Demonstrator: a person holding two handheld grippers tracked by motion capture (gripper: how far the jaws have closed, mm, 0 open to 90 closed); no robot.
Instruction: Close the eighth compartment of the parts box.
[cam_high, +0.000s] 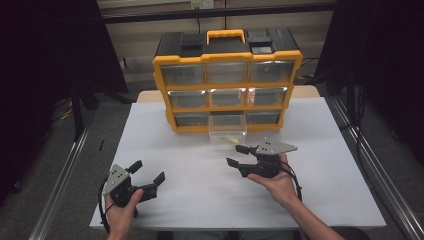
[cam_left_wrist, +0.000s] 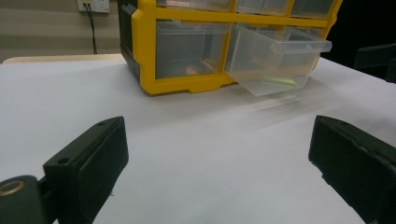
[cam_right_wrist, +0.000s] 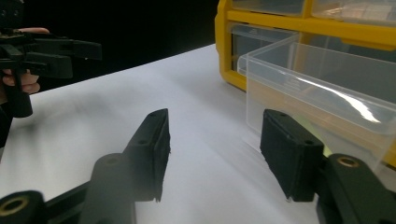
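Drawer (cam_high: 227, 128): clear plastic, pulled out and tipped down from the bottom middle slot of the yellow cabinet (cam_high: 226, 85), at 12 o'clock on the white table (cam_high: 175, 150).
Contents: something pale green lies inside.
Right gripper (cam_high: 234, 155): at 5 o'clock of the drawer, near it, not touching; jaws partly apart, nothing between them.
Left gripper (cam_high: 147, 170): at 7 o'clock, well apart; jaws spread wide, released.

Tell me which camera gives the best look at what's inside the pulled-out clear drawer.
The left gripper view: it sees the clear drawer side-on, with a pale green item on its floor. The high view shows the drawer small, its contents faint. The right gripper view shows its near wall close up with glare, contents unclear.
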